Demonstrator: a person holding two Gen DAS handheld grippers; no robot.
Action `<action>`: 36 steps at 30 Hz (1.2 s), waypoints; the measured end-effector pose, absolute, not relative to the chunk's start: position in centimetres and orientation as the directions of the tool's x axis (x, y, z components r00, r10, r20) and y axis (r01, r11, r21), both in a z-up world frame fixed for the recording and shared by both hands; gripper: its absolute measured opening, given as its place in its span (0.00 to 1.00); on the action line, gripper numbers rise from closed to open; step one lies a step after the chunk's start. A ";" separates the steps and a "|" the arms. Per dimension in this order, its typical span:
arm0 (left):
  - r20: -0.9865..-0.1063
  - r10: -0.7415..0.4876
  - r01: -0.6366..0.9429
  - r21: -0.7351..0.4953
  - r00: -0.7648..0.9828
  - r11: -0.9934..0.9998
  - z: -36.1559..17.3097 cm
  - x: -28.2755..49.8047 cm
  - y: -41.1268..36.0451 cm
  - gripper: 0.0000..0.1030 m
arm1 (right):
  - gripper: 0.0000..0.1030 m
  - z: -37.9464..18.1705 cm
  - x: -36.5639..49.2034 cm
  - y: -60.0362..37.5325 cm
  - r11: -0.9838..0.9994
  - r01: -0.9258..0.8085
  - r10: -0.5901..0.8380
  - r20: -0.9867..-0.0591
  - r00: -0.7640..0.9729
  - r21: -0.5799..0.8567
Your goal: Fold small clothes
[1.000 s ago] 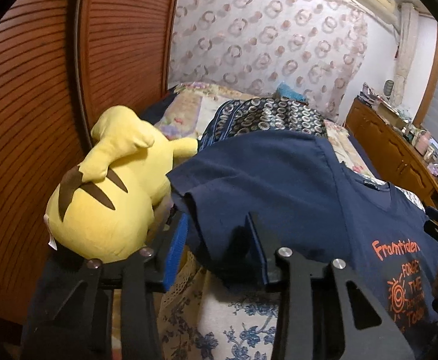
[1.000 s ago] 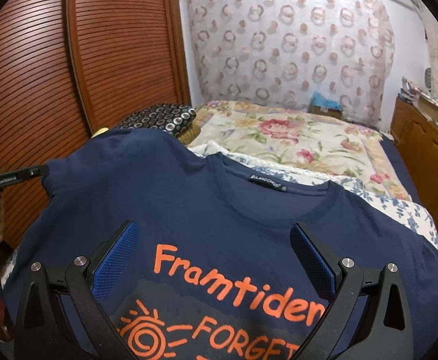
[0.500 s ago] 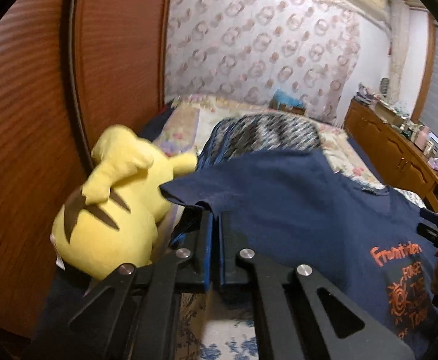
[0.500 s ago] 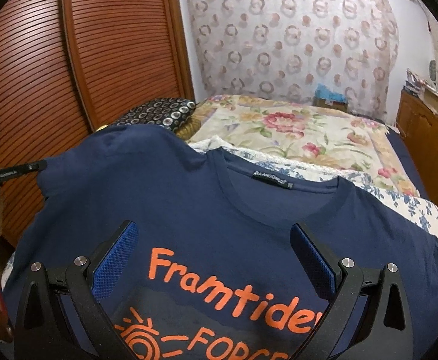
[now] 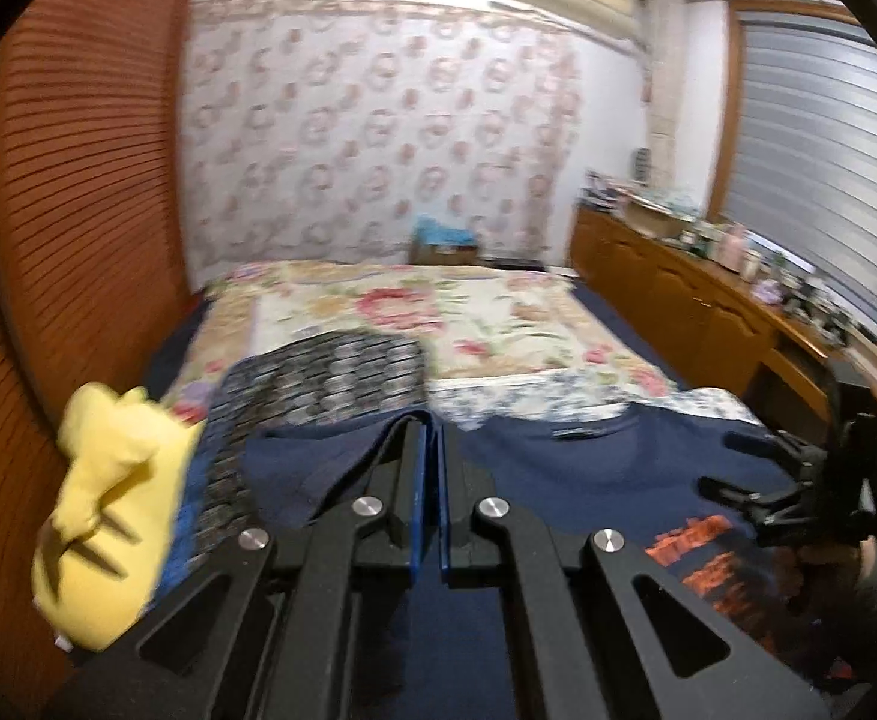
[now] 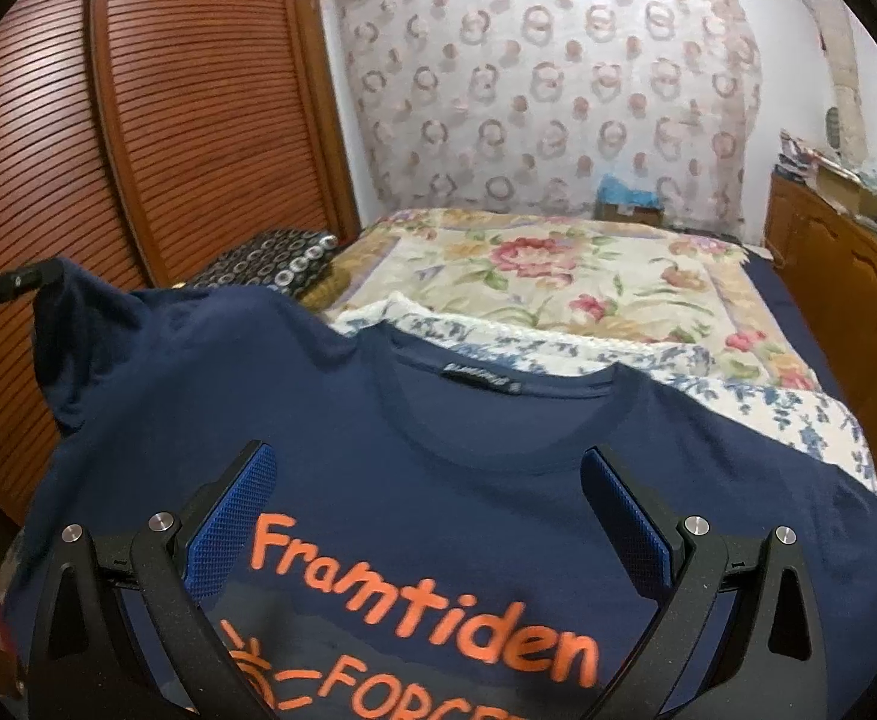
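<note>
A navy T-shirt (image 6: 438, 420) with orange print lies face up on the bed, collar away from me. My left gripper (image 5: 429, 438) is shut on its left sleeve (image 5: 318, 468), and a fold of navy cloth shows between the blue pads. In the right wrist view that gripper (image 6: 48, 273) holds the sleeve (image 6: 78, 336) raised off the bed at the left. My right gripper (image 6: 432, 468) hovers open above the chest, its blue pads (image 6: 228, 522) wide apart on either side of the print with nothing pinched. The left wrist view shows it (image 5: 732, 465) over the shirt's right half.
A yellow plush toy (image 5: 114, 510) and a dark patterned pillow (image 5: 330, 372) sit left of the shirt. A floral bedspread (image 6: 558, 276) stretches beyond the collar. A slatted wooden wardrobe (image 6: 138, 120) stands close on the left, and a cluttered wooden dresser (image 5: 678, 300) runs along the right.
My left gripper closed on the sleeve, then lifted it up and in toward the shirt's middle. The right gripper stayed open and shifted slightly over the print.
</note>
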State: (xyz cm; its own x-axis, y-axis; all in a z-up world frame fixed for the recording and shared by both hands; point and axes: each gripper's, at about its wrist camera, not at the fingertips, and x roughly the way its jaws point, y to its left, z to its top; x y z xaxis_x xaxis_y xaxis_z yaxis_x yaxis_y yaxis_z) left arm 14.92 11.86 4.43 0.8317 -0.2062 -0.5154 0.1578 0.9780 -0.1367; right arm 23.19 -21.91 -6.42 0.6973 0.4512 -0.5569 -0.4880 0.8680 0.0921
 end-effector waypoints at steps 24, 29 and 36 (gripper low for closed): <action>-0.593 -0.111 0.072 -0.089 0.798 0.993 1.4 13.9 14.1 0.55 | 0.70 -7.8 25.8 -15.5 0.693 -0.711 0.606 -0.632 0.482 0.122; -0.595 -0.084 0.030 -0.100 0.800 0.995 0.5 13.0 15.4 0.56 | 0.52 -9.4 25.7 -9.8 0.558 -0.819 0.657 -0.674 0.337 0.134; -0.602 -0.072 0.004 -0.113 0.796 0.994 0.0 12.6 16.4 0.56 | 0.34 -12.0 25.4 -4.8 0.460 -0.884 0.620 -0.742 0.255 0.081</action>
